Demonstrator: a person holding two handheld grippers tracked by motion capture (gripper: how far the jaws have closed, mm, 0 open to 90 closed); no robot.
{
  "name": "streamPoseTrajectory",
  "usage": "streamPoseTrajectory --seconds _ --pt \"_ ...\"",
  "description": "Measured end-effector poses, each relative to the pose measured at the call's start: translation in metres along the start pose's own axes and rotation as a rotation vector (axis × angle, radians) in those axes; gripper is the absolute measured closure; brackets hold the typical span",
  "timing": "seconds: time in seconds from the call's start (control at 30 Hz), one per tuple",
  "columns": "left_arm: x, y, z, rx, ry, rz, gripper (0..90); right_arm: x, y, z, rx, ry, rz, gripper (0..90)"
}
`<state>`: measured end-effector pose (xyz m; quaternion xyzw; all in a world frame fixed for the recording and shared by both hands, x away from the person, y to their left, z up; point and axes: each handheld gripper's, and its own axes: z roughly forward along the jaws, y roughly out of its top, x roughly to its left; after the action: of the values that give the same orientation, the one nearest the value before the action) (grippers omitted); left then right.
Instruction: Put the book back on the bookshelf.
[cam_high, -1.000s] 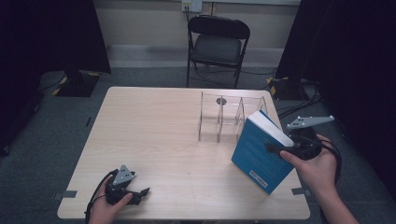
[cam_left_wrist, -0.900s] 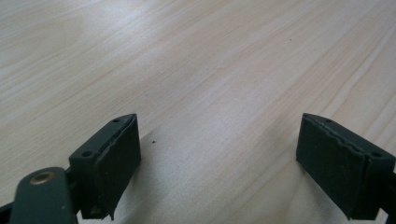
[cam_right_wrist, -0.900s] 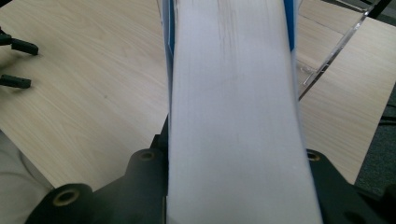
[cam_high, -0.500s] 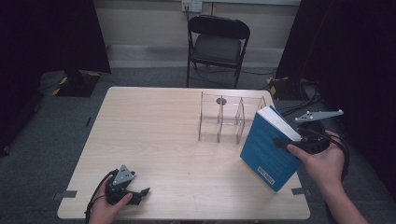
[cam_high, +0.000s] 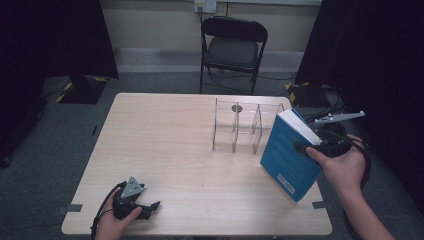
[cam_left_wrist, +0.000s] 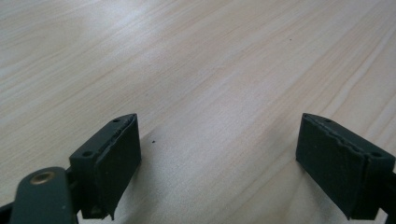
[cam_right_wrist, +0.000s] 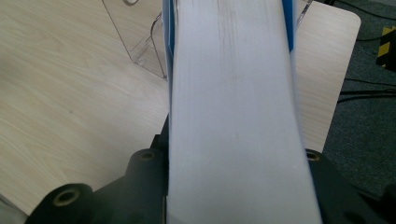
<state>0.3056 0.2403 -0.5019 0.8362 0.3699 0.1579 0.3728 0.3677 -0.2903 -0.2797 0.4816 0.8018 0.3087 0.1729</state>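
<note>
The right gripper (cam_high: 306, 148) is clamped on the tilted book (cam_high: 289, 159) beside the rack (cam_high: 235, 131), while the left gripper (cam_high: 150, 206) rests apart-jawed on the table (cam_high: 165, 135).

The right gripper (cam_high: 306, 149) has carried the blue book (cam_high: 289, 156) rightward toward the table's (cam_high: 165, 145) right edge, lifting it higher and tilting it more upright.

table (cam_high: 175, 150): light wood, rounded corners | on it: clear divider rack (cam_high: 240, 127) | left hand-held gripper (cam_high: 150, 206) resting near edge
</note>
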Motion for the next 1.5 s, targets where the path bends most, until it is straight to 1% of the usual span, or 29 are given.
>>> streamPoseTrajectory --seconds 0.13,0.33,0.53,0.6,0.63,0.77,0.87,0.9,0.93,1.0,1.07,1.13,1.37,1.5 --pt "0.000 0.000 0.000 -0.001 0.000 0.000 13.7 0.000 0.004 0.002 0.004 -0.015 0.016 61.9" --pt "0.000 0.000 0.000 0.002 -0.001 0.009 13.6 0.001 0.009 0.006 0.009 -0.024 0.026 61.9" --pt "0.000 0.000 0.000 0.001 -0.001 0.008 13.6 0.003 0.016 0.009 0.012 -0.028 0.043 62.0" --pt "0.000 0.000 -0.001 0.001 -0.001 0.008 13.6 0.003 0.018 0.009 0.016 -0.029 0.042 62.0" --pt "0.000 0.000 -0.001 0.001 -0.001 0.009 13.6 0.004 0.019 0.010 0.015 -0.038 0.047 61.9" --pt "0.000 0.000 -0.001 0.001 -0.001 0.009 13.6 0.004 0.022 0.011 0.014 -0.042 0.056 61.9" --pt "0.000 0.000 -0.001 0.001 -0.002 0.010 13.6 0.002 0.023 0.011 0.013 -0.043 0.068 61.9" --pt "0.000 0.000 -0.001 0.001 -0.002 0.010 13.6 0.002 0.024 0.011 0.012 -0.047 0.079 61.9" --pt "0.000 0.000 -0.001 0.001 -0.002 0.009 13.6 0.001 0.024 0.011 0.010 -0.051 0.072 61.9" --pt "0.000 0.000 -0.001 0.001 -0.002 0.010 13.6 0.001 0.026 0.012 0.016 -0.061 0.079 61.9" --pt "0.000 0.000 -0.001 0.001 -0.002 0.009 13.6 0.000 0.027 0.012 0.019 -0.066 0.072 61.9" --pt "0.000 0.000 -0.001 0.001 -0.002 0.009 13.6 0.000 0.028 0.012 0.021 -0.075 0.077 61.9" --pt "0.000 0.000 -0.001 0.002 -0.003 0.009 13.6 -0.002 0.031 0.016 0.021 -0.079 0.098 61.9" --pt "0.000 0.000 -0.001 0.001 -0.002 0.009 13.6 -0.001 0.034 0.019 0.028 -0.081 0.094 61.9"
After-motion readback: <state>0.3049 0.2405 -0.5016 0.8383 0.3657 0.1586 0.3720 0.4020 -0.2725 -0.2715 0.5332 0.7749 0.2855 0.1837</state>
